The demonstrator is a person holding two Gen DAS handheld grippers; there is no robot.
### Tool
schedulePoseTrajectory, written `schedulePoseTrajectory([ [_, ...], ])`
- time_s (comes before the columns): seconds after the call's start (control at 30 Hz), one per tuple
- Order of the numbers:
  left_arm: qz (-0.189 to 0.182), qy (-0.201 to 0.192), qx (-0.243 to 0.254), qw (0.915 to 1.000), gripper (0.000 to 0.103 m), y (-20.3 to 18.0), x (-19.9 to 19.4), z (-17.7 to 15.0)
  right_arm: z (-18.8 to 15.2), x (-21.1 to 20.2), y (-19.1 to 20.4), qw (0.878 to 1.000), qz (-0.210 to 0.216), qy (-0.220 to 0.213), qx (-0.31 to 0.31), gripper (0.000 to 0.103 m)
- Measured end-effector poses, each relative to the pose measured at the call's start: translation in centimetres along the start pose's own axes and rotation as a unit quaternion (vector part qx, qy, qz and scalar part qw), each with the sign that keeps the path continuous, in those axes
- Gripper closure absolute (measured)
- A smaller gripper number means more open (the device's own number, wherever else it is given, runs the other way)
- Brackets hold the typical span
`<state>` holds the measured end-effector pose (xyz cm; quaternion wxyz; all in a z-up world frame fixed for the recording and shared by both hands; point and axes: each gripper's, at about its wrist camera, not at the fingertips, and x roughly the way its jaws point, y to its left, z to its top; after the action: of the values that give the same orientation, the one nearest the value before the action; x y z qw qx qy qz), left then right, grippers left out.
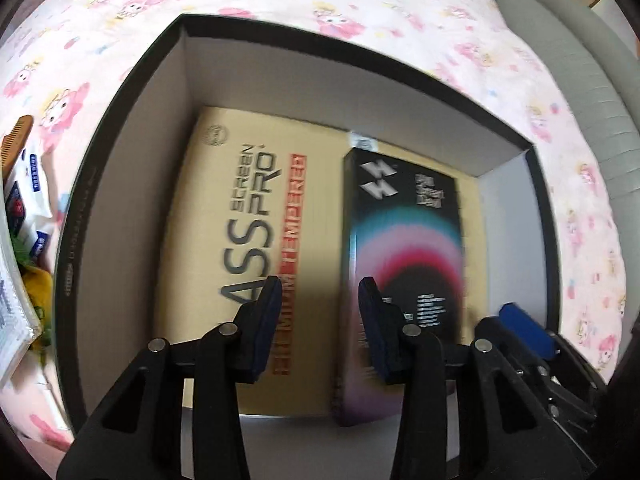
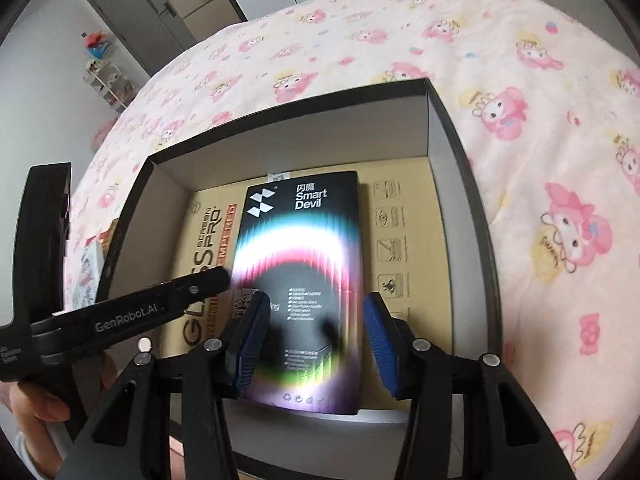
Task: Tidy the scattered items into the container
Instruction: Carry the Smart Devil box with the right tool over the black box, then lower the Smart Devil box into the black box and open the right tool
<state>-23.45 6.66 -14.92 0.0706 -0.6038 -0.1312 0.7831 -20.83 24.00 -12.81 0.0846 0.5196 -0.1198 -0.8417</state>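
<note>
A black-rimmed container (image 1: pixel 120 128) with white inner walls sits on the bed. Flat on its floor lies a tan "Glass Screen Pro" package (image 1: pixel 224 216). A black Smart Devil box (image 1: pixel 404 224) with a coloured arc rests on top of it, toward the right. My left gripper (image 1: pixel 320 320) hangs open over the two, holding nothing. In the right wrist view the same container (image 2: pixel 472 200), tan package (image 2: pixel 412 240) and black box (image 2: pixel 304 248) show. My right gripper (image 2: pixel 316 320) is open above the black box's near end. The left gripper (image 2: pixel 120 316) reaches in from the left.
A pink cartoon-print bedspread (image 2: pixel 520 100) surrounds the container. Left of it lie a wooden comb (image 1: pixel 16 140), white packets (image 1: pixel 32 184) and a yellow-green item (image 1: pixel 36 280). A grey padded edge (image 1: pixel 580 80) runs at the far right. A hand (image 2: pixel 40 396) holds the left gripper.
</note>
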Motion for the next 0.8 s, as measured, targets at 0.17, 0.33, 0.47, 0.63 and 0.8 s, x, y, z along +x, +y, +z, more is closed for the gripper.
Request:
schedulePoseTrajectory([
  [0.17,0.000,0.019,-0.002,0.9998,0.068,-0.4,0.4,-0.6,-0.4,0.1,1.1,0.998,-0.044,-0.001,-0.034,0.060],
  [0.33,-0.012,0.017,-0.004,0.9998,0.068,-1.4,0.0,-0.9,-0.5,-0.8,-0.2,1.000,-0.020,-0.015,-0.001,0.058],
  [0.47,-0.026,0.017,0.001,0.9995,0.068,-1.9,-0.5,-1.4,-0.3,-1.4,-0.7,0.998,-0.054,-0.040,0.002,0.057],
  [0.63,-0.043,0.017,0.008,0.9989,0.068,-2.5,-1.1,-2.1,0.3,-1.9,-1.8,0.996,-0.066,-0.061,0.024,0.057],
  [0.8,-0.060,0.016,0.014,0.9980,0.068,-3.1,-1.7,-2.7,0.1,-2.4,-1.3,0.994,-0.080,-0.069,0.004,0.057],
])
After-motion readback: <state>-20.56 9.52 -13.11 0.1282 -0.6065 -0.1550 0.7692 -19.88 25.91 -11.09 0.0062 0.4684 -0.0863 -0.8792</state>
